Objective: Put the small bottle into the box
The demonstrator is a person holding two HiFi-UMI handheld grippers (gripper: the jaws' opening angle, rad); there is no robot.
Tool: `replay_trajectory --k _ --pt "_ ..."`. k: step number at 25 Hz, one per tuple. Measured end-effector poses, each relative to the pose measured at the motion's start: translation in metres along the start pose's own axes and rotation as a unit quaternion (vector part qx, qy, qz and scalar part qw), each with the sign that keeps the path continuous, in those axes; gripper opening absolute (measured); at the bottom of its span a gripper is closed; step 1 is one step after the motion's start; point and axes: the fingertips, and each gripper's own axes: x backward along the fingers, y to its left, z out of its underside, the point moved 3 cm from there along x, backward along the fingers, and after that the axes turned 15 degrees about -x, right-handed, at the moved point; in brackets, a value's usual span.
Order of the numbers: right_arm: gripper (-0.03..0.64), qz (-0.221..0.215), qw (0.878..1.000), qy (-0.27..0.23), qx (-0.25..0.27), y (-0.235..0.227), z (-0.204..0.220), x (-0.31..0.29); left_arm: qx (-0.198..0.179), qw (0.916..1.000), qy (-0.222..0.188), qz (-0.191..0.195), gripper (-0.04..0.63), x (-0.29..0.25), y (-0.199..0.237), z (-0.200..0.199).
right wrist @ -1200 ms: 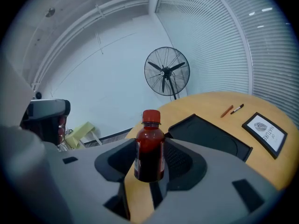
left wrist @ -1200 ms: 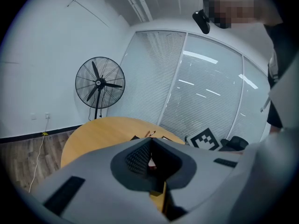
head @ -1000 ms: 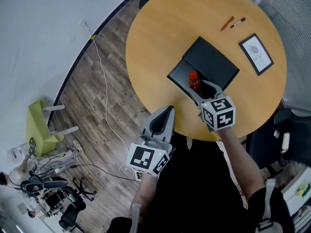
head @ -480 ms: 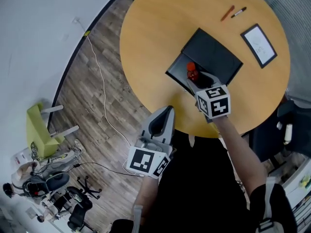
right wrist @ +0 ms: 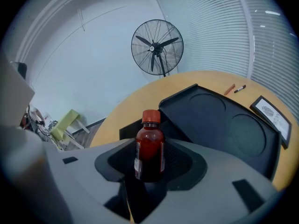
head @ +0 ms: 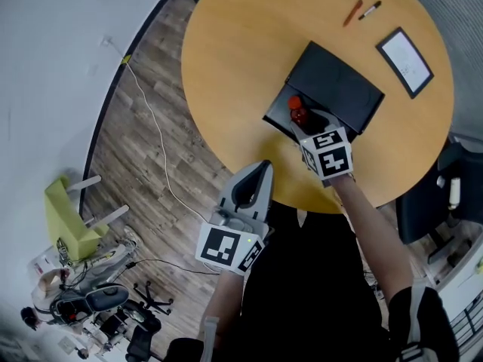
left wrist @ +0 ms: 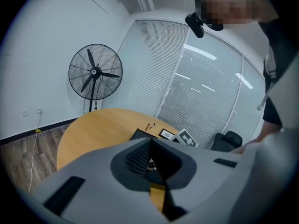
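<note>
The small bottle (right wrist: 149,144) is dark red with an orange-red cap. It stands straight up between the jaws of the right hand-held gripper (head: 307,130). The jaws are closed on its two sides and hold it tight. From the head view, the bottle is over the open part of the box (head: 281,114), at the box's left end. I cannot tell if the bottle touches the bottom of the box.

The box is black. Its lid (right wrist: 225,127) is open and leans back behind the bottle. The lid has two round dents in it. The box sits in the middle of the round wooden surface (head: 226,59), a bit nearer the person's edge.

The left hand-held gripper (left wrist: 148,146) has its jaws closed together with nothing in them. It hangs just off the near edge of the surface, to the left of the box.

Two pens (head: 362,11) lie side by side near the far edge. A white card in a dark frame (head: 405,51) lies near the far right edge.

A fan (right wrist: 157,43) stands on the floor past the surface. A green chair (head: 64,219) is on the wood floor (head: 143,164), well apart from the surface.
</note>
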Motion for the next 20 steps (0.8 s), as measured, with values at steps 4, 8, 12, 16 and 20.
replay_trajectory --k 4,8,12,16,20 --pt "0.202 0.013 1.0 0.012 -0.01 0.0 0.001 -0.013 -0.005 0.9998 0.008 0.015 -0.003 0.0 0.014 0.004" --pt "0.202 0.028 0.999 0.023 -0.016 -0.004 0.007 -0.021 -0.005 0.9995 0.011 0.029 -0.003 -0.003 0.019 0.007" --pt "0.202 0.042 0.999 0.026 -0.015 -0.005 0.009 -0.027 -0.007 0.9991 0.011 0.042 -0.003 -0.002 0.021 0.008" --pt "0.202 0.048 0.999 0.024 -0.009 -0.002 0.004 -0.033 -0.007 0.9988 0.011 0.046 -0.003 -0.001 0.026 0.009" --pt "0.202 0.057 0.998 0.023 -0.019 -0.004 0.004 -0.038 -0.007 0.9988 0.011 0.047 -0.003 0.0 0.031 0.011"
